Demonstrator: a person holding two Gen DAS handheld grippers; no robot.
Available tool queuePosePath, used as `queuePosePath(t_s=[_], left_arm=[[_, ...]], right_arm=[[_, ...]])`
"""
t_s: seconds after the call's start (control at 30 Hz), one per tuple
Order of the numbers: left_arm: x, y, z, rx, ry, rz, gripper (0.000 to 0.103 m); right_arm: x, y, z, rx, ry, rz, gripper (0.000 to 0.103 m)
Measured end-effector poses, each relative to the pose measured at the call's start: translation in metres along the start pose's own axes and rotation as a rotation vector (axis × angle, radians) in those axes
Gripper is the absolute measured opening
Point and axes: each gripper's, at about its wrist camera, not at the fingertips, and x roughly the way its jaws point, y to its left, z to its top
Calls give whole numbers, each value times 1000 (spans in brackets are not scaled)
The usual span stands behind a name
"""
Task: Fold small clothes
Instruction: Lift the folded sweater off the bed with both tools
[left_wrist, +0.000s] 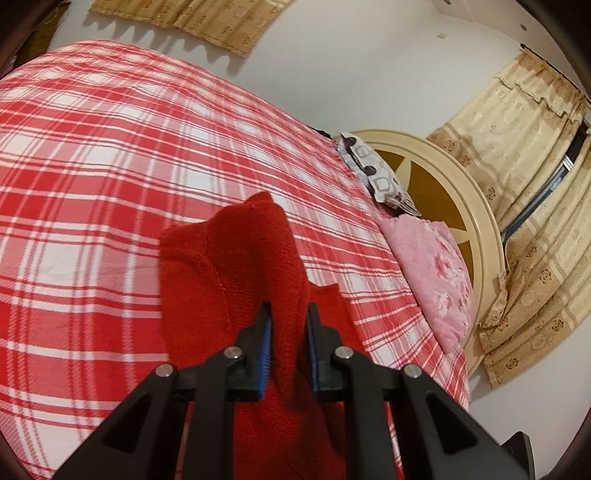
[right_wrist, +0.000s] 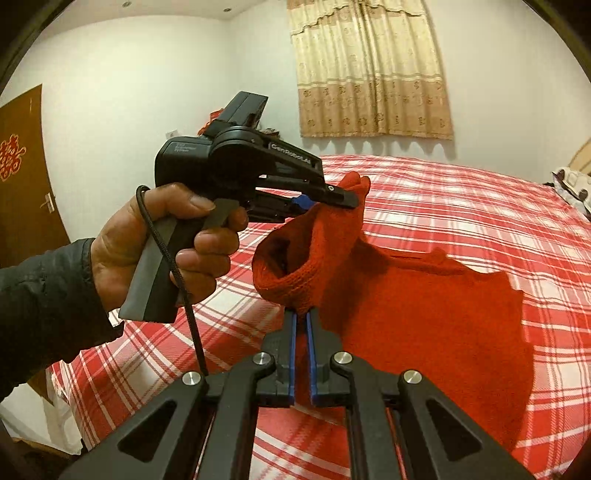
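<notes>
- The bed (right_wrist: 461, 206) with its red plaid sheet is the landmark, and all else sits over it
- The red knitted garment (right_wrist: 424, 314) is partly raised above the bed, its lower part trailing on the sheet
- It looks soft, limp and light; the knit likely stretches and sags, so hems or cuff edges are the best hold
- The left gripper (right_wrist: 341, 199) is clamped on an upper corner
- The right gripper (right_wrist: 301, 315) is pinched on the ribbed opening below

My left gripper (right_wrist: 334, 197) was black with blue pads (right_wrist: 301, 202), grey handle, braided cable; bare hand (right_wrist: 162, 240), dark sleeve (right_wrist: 44, 295).
</notes>
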Motion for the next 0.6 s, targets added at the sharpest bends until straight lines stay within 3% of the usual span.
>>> queuePosePath(t_s=[0.33, 0.6], left_arm=[[33, -44, 0, 39, 36, -61, 17], [74, -67, -9, 63, 96, -66, 17]], right_arm=[[-34, -33, -5, 47, -17, -57, 4], [-54, -70, -23, 140, -2, -106, 4]])
